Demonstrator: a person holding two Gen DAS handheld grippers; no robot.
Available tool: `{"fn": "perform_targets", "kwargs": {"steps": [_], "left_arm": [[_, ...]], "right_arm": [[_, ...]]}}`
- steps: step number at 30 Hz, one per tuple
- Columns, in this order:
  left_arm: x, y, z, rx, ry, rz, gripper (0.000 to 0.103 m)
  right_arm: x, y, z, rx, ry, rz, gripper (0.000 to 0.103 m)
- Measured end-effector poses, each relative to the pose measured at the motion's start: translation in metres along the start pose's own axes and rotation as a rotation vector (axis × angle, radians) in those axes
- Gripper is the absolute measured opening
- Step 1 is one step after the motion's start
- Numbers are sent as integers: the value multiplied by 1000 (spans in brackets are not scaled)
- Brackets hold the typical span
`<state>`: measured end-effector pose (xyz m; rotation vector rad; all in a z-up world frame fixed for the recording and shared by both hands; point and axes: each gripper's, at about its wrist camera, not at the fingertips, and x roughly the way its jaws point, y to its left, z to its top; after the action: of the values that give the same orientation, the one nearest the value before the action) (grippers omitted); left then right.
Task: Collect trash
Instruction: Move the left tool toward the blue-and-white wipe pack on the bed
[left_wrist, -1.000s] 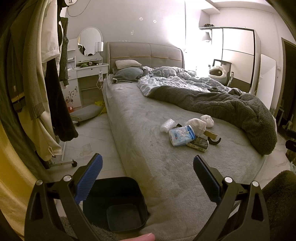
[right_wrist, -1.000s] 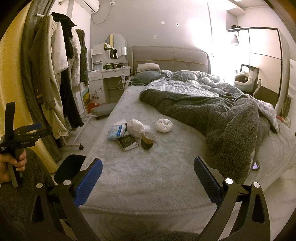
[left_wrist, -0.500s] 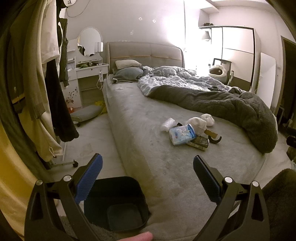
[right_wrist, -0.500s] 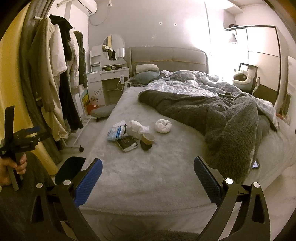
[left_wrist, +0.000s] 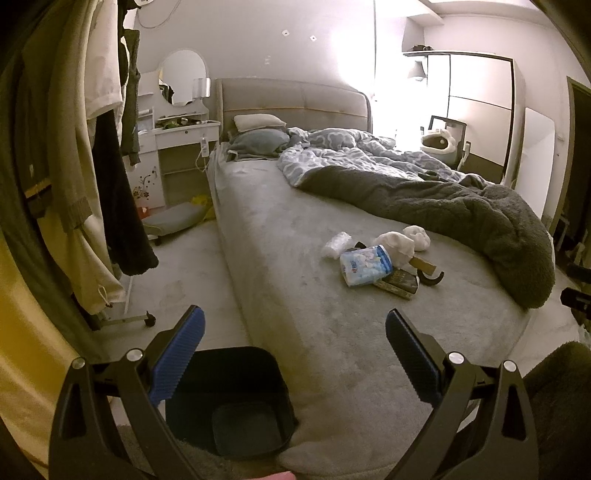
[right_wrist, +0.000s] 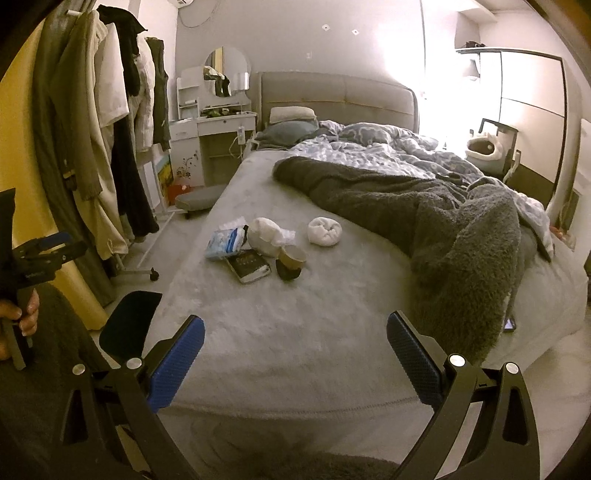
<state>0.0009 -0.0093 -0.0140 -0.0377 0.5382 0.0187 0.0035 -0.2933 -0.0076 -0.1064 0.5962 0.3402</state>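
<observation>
A cluster of items lies mid-bed: a blue-and-white tissue pack, a crumpled clear wrapper, white balled cloths, a paper cup and a dark book. A black bin stands on the floor at the bed's near left corner. My left gripper hovers open above the bin and bed corner, holding nothing. My right gripper is open over the bed's foot, well short of the cluster.
A grey fleece blanket covers the bed's right half. A clothes rack with hanging coats stands left of the bed on wheels. A white dressing table and a low stool sit farther back. A phone lies near the bed's right edge.
Both cameras have drifted slightly forward and to the right; the bin sits a little lower in the left view. Both grippers stay open and empty.
</observation>
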Motion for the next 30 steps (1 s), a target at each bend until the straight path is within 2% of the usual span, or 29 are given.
{"fn": "perform_targets", "kwargs": {"steps": [8,13,16,21,25,30], "left_arm": [[-1,-6,4,29,6,49,100],[2,-3,8,22,28,77,100],[6,-3,9,37,50,97,100],[7,-4,14,68,31,74,100],[10,-2,23,36,19,48,100],[29,-2,35,4,21,3,99]], "right_arm": [[6,-6,4,19,34,-30,100],[8,-1,12,13,24,-52,100],[10,-1,17,32,-10,-22,100],[29,-3,24,54,-12,4,100],[44,-9,30,68,-9,28,100],[74,-16,38,50,41,39,100]]}}
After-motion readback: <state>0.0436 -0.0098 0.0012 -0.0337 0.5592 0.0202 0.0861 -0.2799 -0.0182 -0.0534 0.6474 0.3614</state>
